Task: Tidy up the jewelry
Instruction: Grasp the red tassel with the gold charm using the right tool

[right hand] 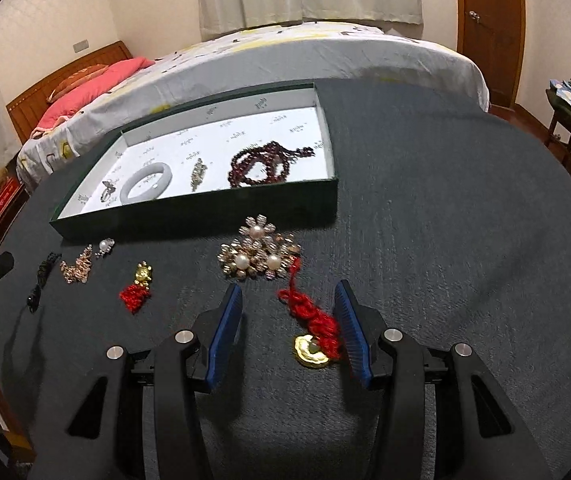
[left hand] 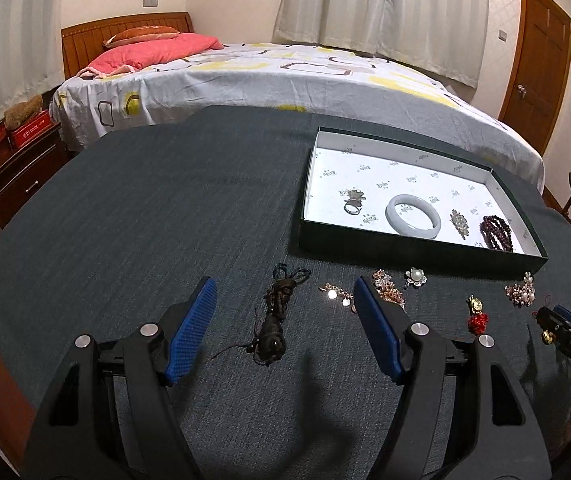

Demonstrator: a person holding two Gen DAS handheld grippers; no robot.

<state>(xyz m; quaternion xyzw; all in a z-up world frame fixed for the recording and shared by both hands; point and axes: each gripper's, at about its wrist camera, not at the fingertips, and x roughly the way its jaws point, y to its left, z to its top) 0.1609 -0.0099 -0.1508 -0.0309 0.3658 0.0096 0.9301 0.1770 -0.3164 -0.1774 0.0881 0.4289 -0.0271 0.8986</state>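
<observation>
The left gripper [left hand: 285, 308] stands wide open and empty around the dark brown knotted cord pendant [left hand: 271, 332] on the grey cloth table [left hand: 145, 208]; close squarely on its thick knot. Rightward, the right gripper [right hand: 287, 300], part open and empty, straddles the red knotted cord with gold charm [right hand: 313, 330], near the pearl flower brooch [right hand: 259, 258], before the green tray [right hand: 205, 210].

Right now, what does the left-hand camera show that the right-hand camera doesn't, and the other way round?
Only the left wrist view shows the left gripper open around the dark cord necklace, and a bedside cabinet with red tins.

Only the right wrist view shows the right gripper open, a red cord with a gold charm lying by its right finger.

Both show the tray, the pale bangle, the dark red beads, the pearl brooch and the bed.
</observation>
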